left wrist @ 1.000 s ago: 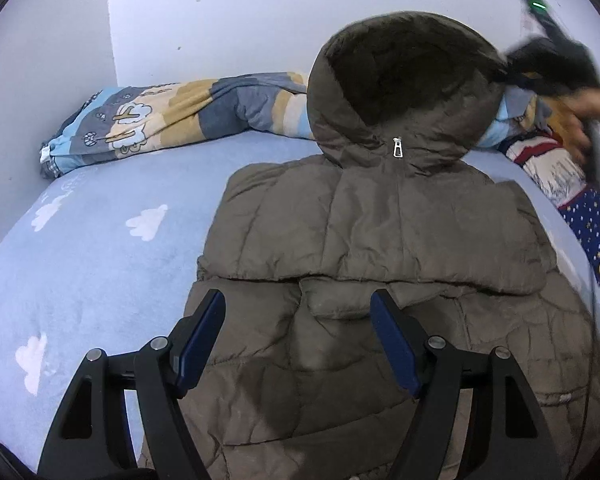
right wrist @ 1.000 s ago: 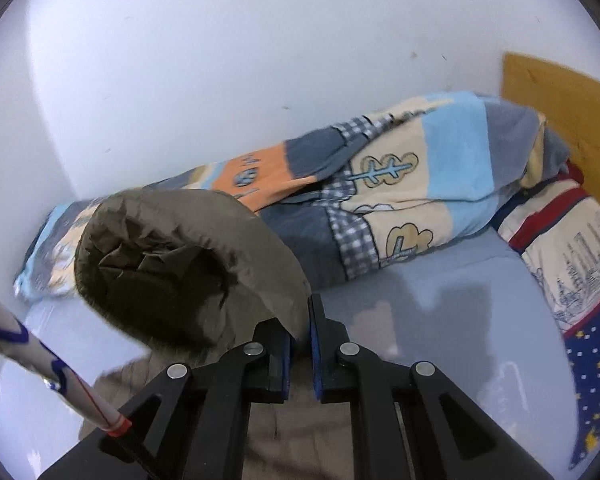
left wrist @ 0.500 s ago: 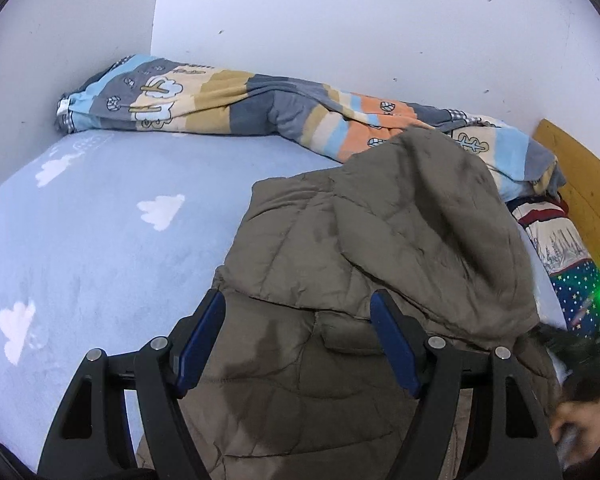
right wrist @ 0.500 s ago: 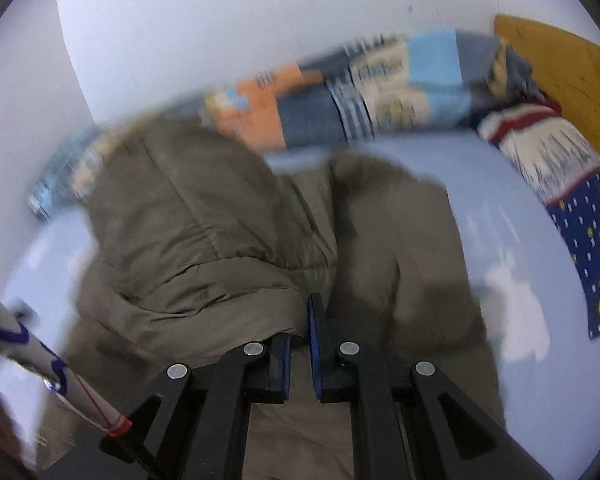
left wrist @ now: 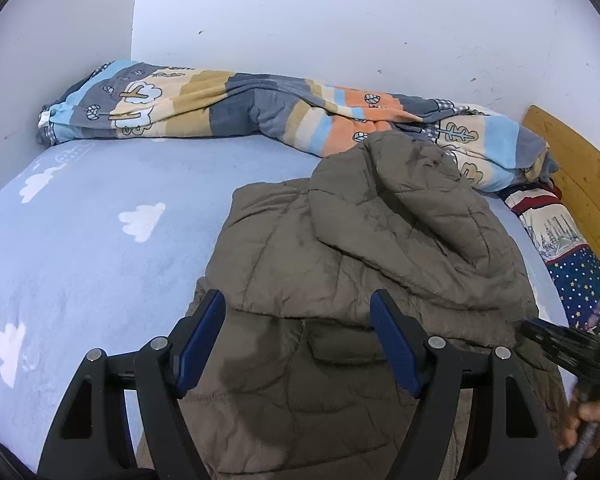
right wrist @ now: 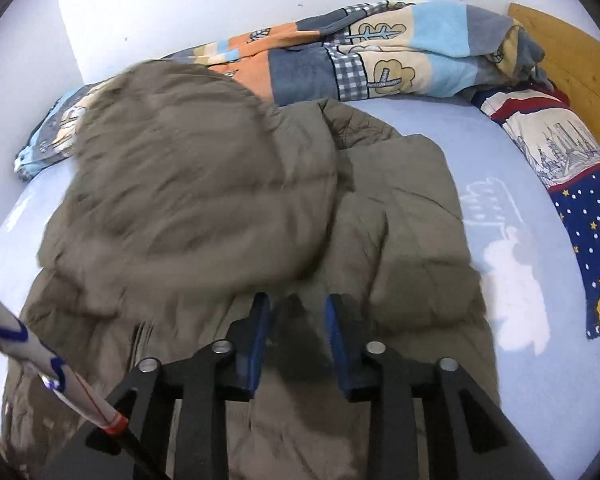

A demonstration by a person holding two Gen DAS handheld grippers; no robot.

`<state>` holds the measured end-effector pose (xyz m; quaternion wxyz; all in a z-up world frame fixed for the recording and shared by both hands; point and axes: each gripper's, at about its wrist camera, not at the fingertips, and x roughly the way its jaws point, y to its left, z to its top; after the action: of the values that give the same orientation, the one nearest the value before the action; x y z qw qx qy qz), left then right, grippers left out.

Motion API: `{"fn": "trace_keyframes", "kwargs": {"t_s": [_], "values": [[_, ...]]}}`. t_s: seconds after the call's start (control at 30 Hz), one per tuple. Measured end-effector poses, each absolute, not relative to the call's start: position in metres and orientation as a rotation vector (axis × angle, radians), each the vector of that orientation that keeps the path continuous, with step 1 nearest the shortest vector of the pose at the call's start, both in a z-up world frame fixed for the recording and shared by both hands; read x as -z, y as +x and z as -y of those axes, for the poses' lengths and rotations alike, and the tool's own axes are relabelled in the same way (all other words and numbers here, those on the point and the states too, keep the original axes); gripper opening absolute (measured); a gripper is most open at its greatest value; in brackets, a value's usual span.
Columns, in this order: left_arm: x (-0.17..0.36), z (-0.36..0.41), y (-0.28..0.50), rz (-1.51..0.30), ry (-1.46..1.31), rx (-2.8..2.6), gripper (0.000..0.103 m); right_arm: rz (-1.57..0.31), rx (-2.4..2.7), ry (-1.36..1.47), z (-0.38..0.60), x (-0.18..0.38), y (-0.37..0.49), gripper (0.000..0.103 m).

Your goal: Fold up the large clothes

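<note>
- Now the brown puffer jacket [left wrist: 340, 280] lies on the bed [left wrist: 80, 260], hood [right wrist: 188, 184] flopped over its body.
- Right gripper [right wrist: 298, 320] fingers are opening, nothing between them.
- Left gripper [left wrist: 300, 328] fingers stand apart above the jacket, empty.

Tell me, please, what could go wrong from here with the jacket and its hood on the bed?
1. The right gripper is opening with nothing between its pads, so the puffy hood, just laid over the jacket, may spring back up.
2. The hood lies skewed toward the quilt, so later folds could turn out lopsided.
3. The left gripper hovers open over the jacket; closing there might pinch several layers and drag the fold apart.
</note>
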<state>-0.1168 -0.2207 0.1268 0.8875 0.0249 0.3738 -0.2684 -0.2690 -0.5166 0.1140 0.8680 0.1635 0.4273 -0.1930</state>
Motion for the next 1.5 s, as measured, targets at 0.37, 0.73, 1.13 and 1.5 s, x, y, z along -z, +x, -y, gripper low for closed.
{"fn": "trace_keyframes", "kwargs": {"t_s": [0.37, 0.73, 1.13, 1.5], "values": [[-0.128, 0.225, -0.109, -0.779, 0.044, 0.549, 0.074, -0.67, 0.324, 0.353, 0.497, -0.202, -0.234, 0.043], [-0.122, 0.221, -0.099, -0.799, 0.048, 0.546, 0.074, -0.838, 0.339, 0.34, 0.474, -0.108, -0.113, 0.053], [-0.138, 0.256, -0.084, -0.779, 0.086, 0.621, 0.074, -0.688, 0.323, 0.302, 0.492, -0.157, -0.169, 0.054], [-0.062, 0.322, -0.05, -0.866, 0.226, 0.607, 0.074, -0.786, 0.368, 0.347, 0.534, -0.103, -0.191, 0.042]]}}
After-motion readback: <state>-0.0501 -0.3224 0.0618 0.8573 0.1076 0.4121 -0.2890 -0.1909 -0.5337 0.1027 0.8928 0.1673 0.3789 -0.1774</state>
